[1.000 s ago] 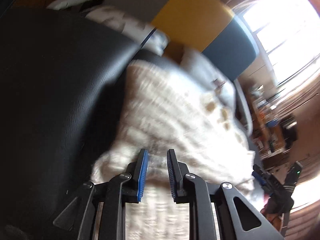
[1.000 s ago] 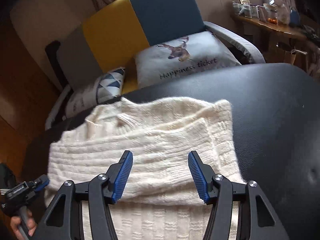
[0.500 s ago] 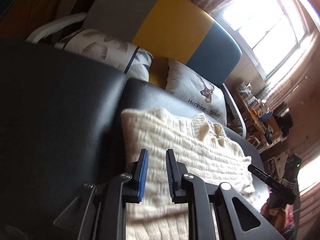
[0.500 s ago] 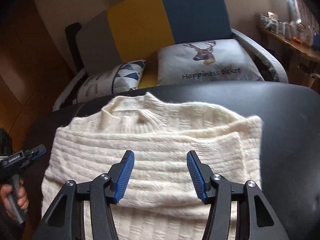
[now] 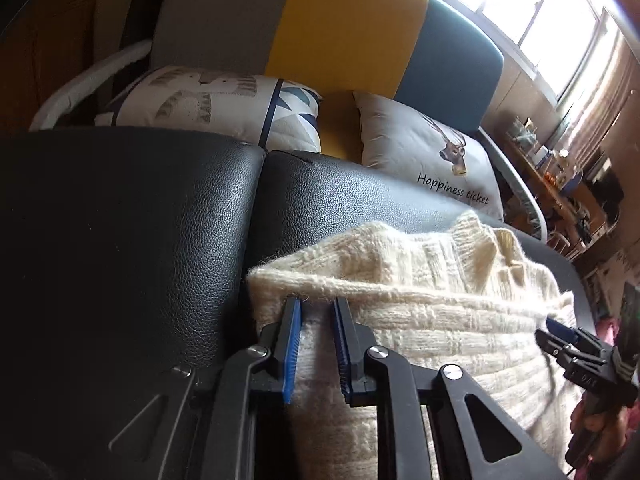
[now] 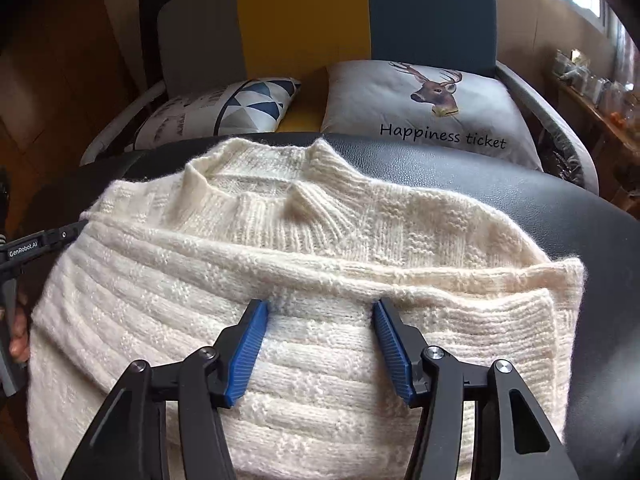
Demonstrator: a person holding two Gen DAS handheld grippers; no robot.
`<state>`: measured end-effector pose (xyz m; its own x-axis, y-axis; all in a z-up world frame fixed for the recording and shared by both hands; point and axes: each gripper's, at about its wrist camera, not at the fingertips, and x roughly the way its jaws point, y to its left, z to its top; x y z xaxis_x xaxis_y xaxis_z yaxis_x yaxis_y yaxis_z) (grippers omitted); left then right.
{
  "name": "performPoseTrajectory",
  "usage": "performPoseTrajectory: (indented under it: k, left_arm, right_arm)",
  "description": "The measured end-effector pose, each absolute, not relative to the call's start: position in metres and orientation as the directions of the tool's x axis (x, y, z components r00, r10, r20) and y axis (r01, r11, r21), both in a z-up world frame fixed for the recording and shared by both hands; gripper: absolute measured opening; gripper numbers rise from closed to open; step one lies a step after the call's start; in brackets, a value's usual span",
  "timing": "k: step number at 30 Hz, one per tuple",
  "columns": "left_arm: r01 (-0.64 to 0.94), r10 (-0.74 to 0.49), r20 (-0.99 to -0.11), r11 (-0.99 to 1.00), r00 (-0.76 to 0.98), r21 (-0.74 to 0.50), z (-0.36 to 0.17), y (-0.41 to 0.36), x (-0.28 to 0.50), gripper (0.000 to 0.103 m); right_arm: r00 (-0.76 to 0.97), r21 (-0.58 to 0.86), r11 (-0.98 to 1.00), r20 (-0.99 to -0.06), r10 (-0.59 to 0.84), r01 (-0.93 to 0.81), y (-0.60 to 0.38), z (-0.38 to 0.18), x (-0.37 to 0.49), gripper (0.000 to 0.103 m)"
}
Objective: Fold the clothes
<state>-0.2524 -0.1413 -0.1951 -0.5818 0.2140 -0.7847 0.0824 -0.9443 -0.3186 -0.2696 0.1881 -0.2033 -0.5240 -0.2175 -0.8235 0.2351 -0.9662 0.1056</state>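
A cream knit sweater point(image 6: 320, 240) lies folded on a black leather surface point(image 6: 560, 216), collar toward the far side. A folded edge runs across it just ahead of both grippers. My right gripper point(image 6: 320, 308) hovers wide open over the sweater's middle, its blue pads point(image 6: 248, 340) straddling the fabric below that edge. My left gripper point(image 5: 317, 308) sits at the left end of the sweater point(image 5: 420, 300), open by a narrow gap with knit showing between the pads. Each gripper shows in the other's view: the right gripper point(image 5: 560, 340) and the left gripper point(image 6: 40, 240), both held by hands.
Behind the leather surface stands an armchair point(image 6: 304, 20) with a grey, yellow and blue back. It holds a deer cushion point(image 6: 432, 108) and a triangle-pattern cushion point(image 6: 240, 104). A cluttered shelf point(image 6: 592, 88) runs along the right wall. Bare black leather point(image 5: 120, 240) lies left of the sweater.
Both grippers have come lower and closer to the sweater, now at its cross-wise folded edge. The left view has steadied from blur. Neither gripper's gap has changed.
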Motion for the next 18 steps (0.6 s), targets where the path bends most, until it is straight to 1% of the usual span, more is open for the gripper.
performPoseTrajectory:
  k: [5,7,9,12,18]
  left_arm:
    - [0.145,0.230,-0.786,-0.916,-0.574,-0.374,-0.185,-0.155,-0.241,0.016]
    - [0.143,0.242,-0.777,-0.909,-0.582,-0.390,-0.178,-0.156,-0.225,0.016]
    - [0.135,0.259,-0.768,-0.903,-0.585,-0.408,-0.174,-0.157,-0.202,0.017]
    - [0.120,0.301,-0.763,-0.889,-0.572,-0.441,-0.178,-0.158,-0.159,0.017]
    - [0.091,0.383,-0.747,-0.857,-0.544,-0.507,-0.186,-0.159,-0.073,0.017]
  right_arm:
    - [-0.523,0.112,-0.967,-0.824,-0.218,0.227,0.188,-0.201,-0.271,0.057]
    - [-0.512,0.131,-0.966,-0.827,-0.231,0.223,0.189,-0.198,-0.273,0.058]
    - [-0.499,0.184,-0.961,-0.825,-0.265,0.206,0.195,-0.191,-0.271,0.058]
    - [-0.510,0.295,-0.941,-0.791,-0.338,0.166,0.216,-0.176,-0.248,0.060]
    - [-0.509,0.478,-0.871,-0.724,-0.465,0.115,0.281,-0.163,-0.154,0.061]
